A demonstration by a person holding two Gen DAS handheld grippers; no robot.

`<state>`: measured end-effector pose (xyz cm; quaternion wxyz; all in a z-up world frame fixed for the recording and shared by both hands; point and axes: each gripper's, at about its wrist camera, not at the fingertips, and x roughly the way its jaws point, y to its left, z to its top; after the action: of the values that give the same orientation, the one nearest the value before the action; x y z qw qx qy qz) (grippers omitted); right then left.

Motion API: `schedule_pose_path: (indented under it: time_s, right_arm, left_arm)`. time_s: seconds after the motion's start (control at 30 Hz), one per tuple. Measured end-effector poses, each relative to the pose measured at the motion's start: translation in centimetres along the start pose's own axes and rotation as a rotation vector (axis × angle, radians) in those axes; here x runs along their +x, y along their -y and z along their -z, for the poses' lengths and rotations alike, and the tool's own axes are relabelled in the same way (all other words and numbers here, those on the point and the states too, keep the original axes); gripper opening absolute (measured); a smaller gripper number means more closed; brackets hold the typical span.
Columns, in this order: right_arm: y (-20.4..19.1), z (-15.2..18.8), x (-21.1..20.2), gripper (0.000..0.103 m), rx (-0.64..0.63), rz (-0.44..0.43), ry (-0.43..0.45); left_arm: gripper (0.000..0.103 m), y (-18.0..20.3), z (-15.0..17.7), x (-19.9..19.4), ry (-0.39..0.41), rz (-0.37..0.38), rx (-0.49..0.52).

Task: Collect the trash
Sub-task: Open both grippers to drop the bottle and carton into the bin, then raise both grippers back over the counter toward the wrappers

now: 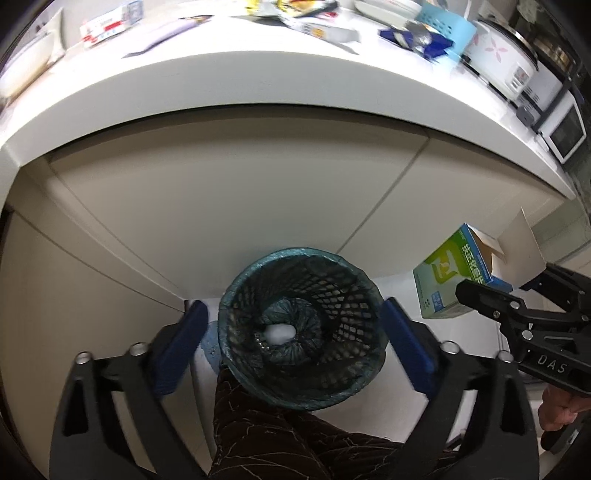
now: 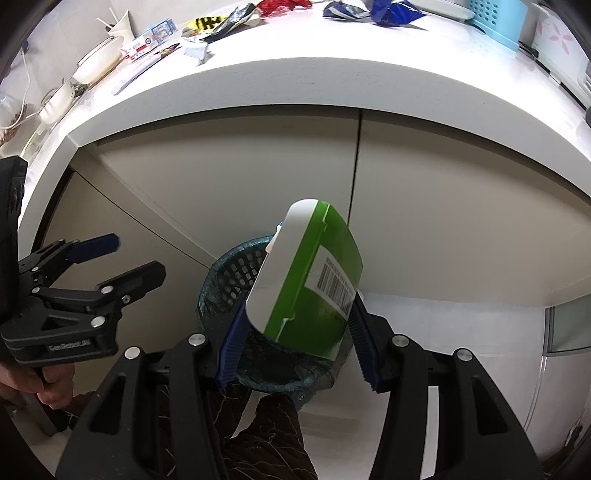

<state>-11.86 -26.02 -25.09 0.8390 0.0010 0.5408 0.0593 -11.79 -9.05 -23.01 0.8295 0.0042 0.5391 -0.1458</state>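
1. Mesh wastebasket [image 1: 301,334], round and dark, lined with a crinkled teal plastic bag, sits on the pale floor at the lower centre of the left wrist view, close against the cabinet fronts. A small white lump [image 1: 280,332] lies at its bottom.
2. Left tool [image 1: 295,343] has its blue ribbed pads spread wide to either side of the basket rim, with nothing between them; its black linkages fill the lower corners of that frame.
3. Right tool [image 2: 297,328] is clamped on a green and white cardboard carton [image 2: 306,277], its blue ribbed pads pressing on the two sides. The carton is a flat rectangular box with a barcode label, tilted, and it hangs above the basket's opening in the right wrist view.
4. In the left wrist view the same carton shows at the right edge, its top flaps open and bare brown card inside.
5. White desk [image 1: 229,81], smooth with a rounded edge, arcs across the upper part of both frames over plain beige cabinet doors [image 1: 229,192].
6. Wrappers [image 2: 221,22], crumpled and glossy, and small printed boxes [image 2: 147,42] lie scattered on the desk, well apart from the basket. A perforated light-blue plastic basket [image 2: 495,18] stands at the upper right.
7. Dark patterned fabric of the person's clothing [image 1: 280,439] fills the bottom centre.
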Motion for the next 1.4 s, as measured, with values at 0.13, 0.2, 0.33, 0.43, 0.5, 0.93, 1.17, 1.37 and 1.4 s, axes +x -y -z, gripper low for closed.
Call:
schedule_pose_path:
  time_s: [0.13,0.2,0.33,0.43,0.5,0.93,1.17,1.37,1.4]
  right_arm:
    - [-0.8,-0.4,0.5,0.05,-0.02,-0.009,-0.007]
    - [-1.1,-0.5,0.7,0.05,-0.031,-0.016,-0.013]
    - [-2.1,-1.0,1.3,0.05,-0.057,-0.029,-0.026]
    - [-2.8,-1.2,1.8,0.05,-0.075,-0.04,-0.039]
    - [-3.0,-1.2,2.1,0.05,-0.083,-0.045,-0.05]
    - [-4.2,-1.3,2.8,0.07,-0.121,-0.047,-0.073]
    - [-4.0,-2.2,1.4,0.094,-0.094,-0.011,-0.017]
    - [-3.1,-3.2,-1.4,0.095,-0.07,0.01,0.041]
    - [-3.2,-3.5,-1.8,0.095,-0.071,0.015,0.054]
  left_arm:
    - [0.097,-0.8,-0.2,-0.2,0.001,-0.018,-0.04]
    - [0.097,-1.3,-0.2,-0.3,-0.002,-0.027,-0.046]
    - [0.097,-2.4,-0.2,-0.5,-0.013,-0.043,-0.062]
    - [0.097,-2.9,0.0,-0.6,-0.022,-0.055,-0.064]
    - [0.097,-3.3,0.1,-0.8,-0.02,-0.056,-0.072]
    - [0.097,-4.8,0.5,-1.1,-0.033,-0.068,-0.114]
    - [0.097,-5.2,-0.3,-2.5,-0.017,-0.059,-0.104]
    - [0.097,-5.8,-2.1,-5.6,0.03,-0.074,-0.104]
    - [0.097,-5.8,-2.3,-6.0,0.036,-0.078,-0.106]
